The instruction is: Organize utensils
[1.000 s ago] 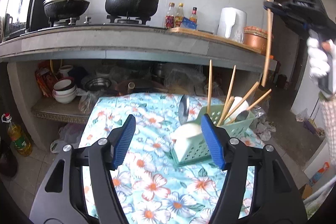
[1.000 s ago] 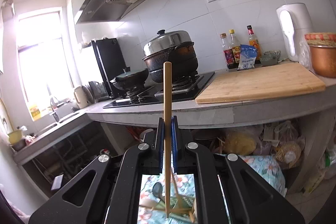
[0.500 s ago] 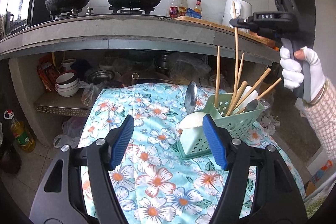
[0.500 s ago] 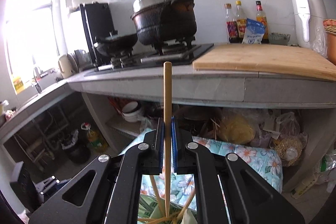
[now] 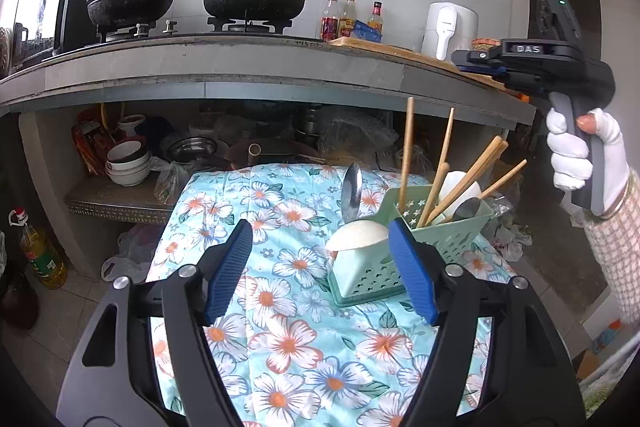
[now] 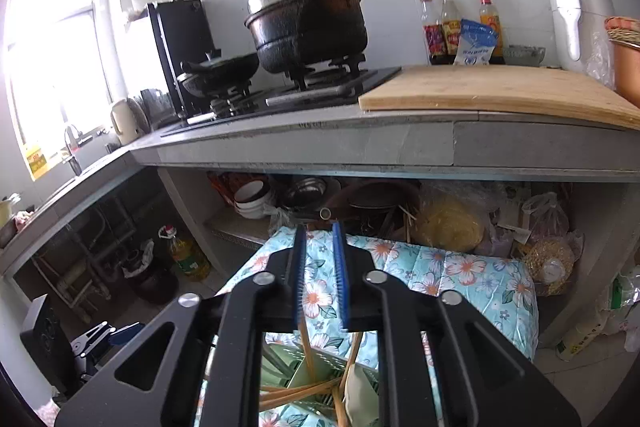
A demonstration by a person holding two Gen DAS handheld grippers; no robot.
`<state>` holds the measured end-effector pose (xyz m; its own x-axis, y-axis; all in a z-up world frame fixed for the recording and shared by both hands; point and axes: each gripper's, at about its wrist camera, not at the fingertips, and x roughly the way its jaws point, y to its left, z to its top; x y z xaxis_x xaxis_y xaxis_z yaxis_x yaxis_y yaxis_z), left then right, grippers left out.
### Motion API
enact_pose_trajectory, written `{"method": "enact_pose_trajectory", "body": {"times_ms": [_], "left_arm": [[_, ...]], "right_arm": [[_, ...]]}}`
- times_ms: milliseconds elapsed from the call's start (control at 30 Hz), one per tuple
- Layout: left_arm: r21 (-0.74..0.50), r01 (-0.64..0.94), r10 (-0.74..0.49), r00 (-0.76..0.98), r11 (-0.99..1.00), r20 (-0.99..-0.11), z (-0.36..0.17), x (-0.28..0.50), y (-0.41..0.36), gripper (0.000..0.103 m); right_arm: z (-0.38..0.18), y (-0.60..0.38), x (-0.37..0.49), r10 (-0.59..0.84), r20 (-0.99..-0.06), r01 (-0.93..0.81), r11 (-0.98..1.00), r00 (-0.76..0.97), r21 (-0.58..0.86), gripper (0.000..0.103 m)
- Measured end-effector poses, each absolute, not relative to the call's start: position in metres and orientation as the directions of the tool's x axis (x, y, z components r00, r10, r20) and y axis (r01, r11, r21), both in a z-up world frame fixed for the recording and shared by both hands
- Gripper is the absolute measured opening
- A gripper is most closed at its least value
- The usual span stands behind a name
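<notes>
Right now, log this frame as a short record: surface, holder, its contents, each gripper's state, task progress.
surface: table under a floral cloth
holder: green slotted caddy, standing on the cloth
contents: wooden chopsticks upright and leaning, metal spoons, white ladle in the front section
left gripper: empty, jaws opening wide, in front of the caddy
right gripper: above the caddy, jaws opening, nothing between the pads
progress: chopstick released into the caddy
</notes>
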<state>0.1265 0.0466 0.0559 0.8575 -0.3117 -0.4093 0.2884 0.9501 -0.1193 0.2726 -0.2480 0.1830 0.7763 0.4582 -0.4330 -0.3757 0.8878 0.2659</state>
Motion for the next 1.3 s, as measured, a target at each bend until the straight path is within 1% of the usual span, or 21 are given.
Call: {"method": "enact_pose_trajectory", "body": {"times_ms": [33,100,167,200,233,267,367,433,533,600,667,767,800,900,1067,1300], "left_arm": [[-0.119,0.286,-0.310,0.861,0.951,-0.404,0.058,0.125,0.045,0.071],[-0.119,0.279,-0.304,0.868,0.953,-0.392,0.064,0.119,0.041,0.073],[-0.119,0.269,-0.295,0.871,0.956,-0.392,0.069,0.115,0.036,0.078],[-0.115,0.268,-0.291,0.871,0.957,-0.396,0.072,0.113,0.032,0.078],[-0.104,0.266,-0.285,0.873,0.958,-0.396,0.076,0.109,0.026,0.081],[-0.097,0.260,-0.277,0.876,0.961,-0.395,0.078,0.108,0.023,0.084],[-0.090,0.222,-0.239,0.889,0.971,-0.391,0.087,0.102,0.008,0.088],[-0.105,0.192,-0.218,0.889,0.976,-0.402,0.089,0.102,0.001,0.091],[-0.117,0.153,-0.189,0.880,0.981,-0.435,0.089,0.100,-0.015,0.093],[-0.117,0.152,-0.189,0.868,0.981,-0.460,0.085,0.098,-0.026,0.093],[-0.110,0.116,-0.155,0.862,0.987,-0.483,0.080,0.096,-0.034,0.093],[-0.099,0.069,-0.112,0.828,0.993,-0.550,0.070,0.096,-0.043,0.093],[-0.084,0.037,-0.079,0.817,0.996,-0.571,0.066,0.094,-0.047,0.093],[-0.062,0.025,-0.057,0.802,0.998,-0.594,0.060,0.085,-0.055,0.093],[-0.058,0.044,-0.071,0.782,0.997,-0.619,0.058,0.071,-0.063,0.093],[-0.052,0.050,-0.071,0.799,0.997,-0.597,0.067,0.053,-0.068,0.093]], "right_arm": [[0.186,-0.251,0.265,0.459,-0.423,-0.377,0.887,0.781,0.267,0.027],[0.191,-0.257,0.245,0.459,-0.395,-0.380,0.886,0.796,0.265,0.035],[0.194,-0.262,0.224,0.450,-0.373,-0.377,0.891,0.811,0.255,0.053],[0.193,-0.265,0.213,0.445,-0.364,-0.375,0.893,0.818,0.250,0.058],[0.191,-0.267,0.202,0.429,-0.366,-0.362,0.901,0.825,0.240,0.073],[0.187,-0.268,0.194,0.404,-0.380,-0.337,0.913,0.832,0.231,0.085],[0.168,-0.273,0.171,0.325,-0.430,-0.254,0.943,0.843,0.214,0.097],[0.153,-0.274,0.156,0.265,-0.465,-0.203,0.962,0.845,0.181,0.097],[0.129,-0.273,0.136,0.205,-0.520,-0.162,0.979,0.829,0.128,0.097],[0.115,-0.273,0.125,0.191,-0.557,-0.149,0.982,0.808,0.119,0.097],[0.102,-0.276,0.115,0.174,-0.592,-0.123,0.984,0.787,0.126,0.097],[0.088,-0.278,0.103,0.124,-0.628,-0.084,0.992,0.769,0.094,0.097],[0.084,-0.279,0.097,0.105,-0.635,-0.071,0.994,0.765,0.079,0.097],[0.079,-0.278,0.086,0.091,-0.645,-0.059,0.996,0.759,0.072,0.097],[0.082,-0.279,0.069,0.076,-0.636,-0.037,0.997,0.768,0.075,0.097],[0.093,-0.279,0.052,0.067,-0.606,-0.034,0.997,0.793,0.065,0.097]]}}
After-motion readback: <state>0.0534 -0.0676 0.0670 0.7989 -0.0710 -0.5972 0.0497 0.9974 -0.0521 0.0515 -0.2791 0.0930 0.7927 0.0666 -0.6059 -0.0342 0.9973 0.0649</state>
